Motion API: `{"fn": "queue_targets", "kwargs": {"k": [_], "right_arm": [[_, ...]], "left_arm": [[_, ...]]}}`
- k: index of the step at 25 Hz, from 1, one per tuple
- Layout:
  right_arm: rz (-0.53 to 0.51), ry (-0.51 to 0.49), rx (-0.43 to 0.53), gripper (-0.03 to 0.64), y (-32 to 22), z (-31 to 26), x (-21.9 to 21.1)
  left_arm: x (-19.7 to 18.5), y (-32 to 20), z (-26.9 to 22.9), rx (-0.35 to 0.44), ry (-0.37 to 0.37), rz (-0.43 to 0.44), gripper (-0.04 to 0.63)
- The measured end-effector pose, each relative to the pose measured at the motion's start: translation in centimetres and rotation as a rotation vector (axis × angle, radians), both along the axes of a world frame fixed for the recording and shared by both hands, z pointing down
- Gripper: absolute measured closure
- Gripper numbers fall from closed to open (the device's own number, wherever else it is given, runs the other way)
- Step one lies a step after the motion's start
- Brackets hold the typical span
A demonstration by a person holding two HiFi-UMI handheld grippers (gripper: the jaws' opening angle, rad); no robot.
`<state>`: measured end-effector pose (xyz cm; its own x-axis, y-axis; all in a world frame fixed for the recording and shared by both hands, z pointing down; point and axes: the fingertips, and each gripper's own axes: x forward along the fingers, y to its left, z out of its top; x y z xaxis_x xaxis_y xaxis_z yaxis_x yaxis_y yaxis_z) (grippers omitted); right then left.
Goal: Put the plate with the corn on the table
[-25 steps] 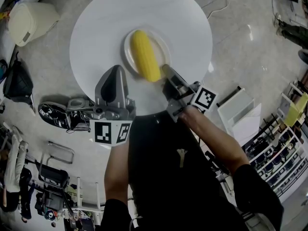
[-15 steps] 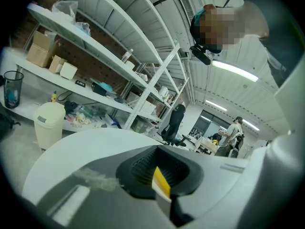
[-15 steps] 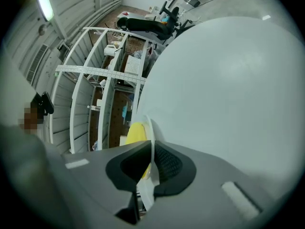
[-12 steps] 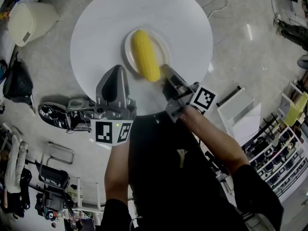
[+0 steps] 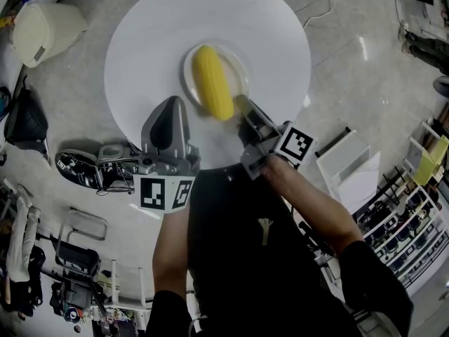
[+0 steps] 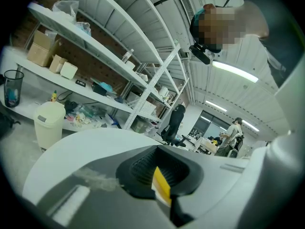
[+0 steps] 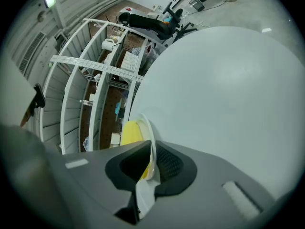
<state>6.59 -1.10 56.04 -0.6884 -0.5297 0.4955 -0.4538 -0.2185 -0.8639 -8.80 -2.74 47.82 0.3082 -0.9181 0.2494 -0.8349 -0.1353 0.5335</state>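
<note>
1 plate [image 5: 239,67] between right gripper [image 5: 240,103] jaws.

Bare table all round, but the near side is crowded

The table [image 5: 140,41] is seen bare on the far, left and right sides of the plate [image 5: 237,62], so those ways in are open. Most of the plate is covered by the corn [image 5: 212,81], and only a thin rim can be reached. The near rim is taken up by the right gripper [image 5: 239,103], whose jaws are closed on it. The near left way is partly blocked by the left gripper [image 5: 170,102], which is held near the plate. Down on the floor [image 5: 365,69], the left side is blocked by a bin [image 5: 42,23] and a bag [image 5: 24,118], and the right side by a white box [image 5: 345,156].
</note>
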Motion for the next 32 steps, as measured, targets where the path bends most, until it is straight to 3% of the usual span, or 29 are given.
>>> {"fn": "queue_targets", "kwargs": {"k": [8, 32], "right_arm": [[-0.028, 0.031, -0.008, 0.576, 0.4, 0.1, -0.3], [-0.096, 0.105, -0.013, 0.488, -0.2, -0.9, -0.9]], "left_arm": [[0.0, 0.1, 0.0, -0.001, -0.001, -0.003, 0.594], [-0.2, -0.1, 0.1, -0.003, 0.005, -0.011, 0.594]]}}
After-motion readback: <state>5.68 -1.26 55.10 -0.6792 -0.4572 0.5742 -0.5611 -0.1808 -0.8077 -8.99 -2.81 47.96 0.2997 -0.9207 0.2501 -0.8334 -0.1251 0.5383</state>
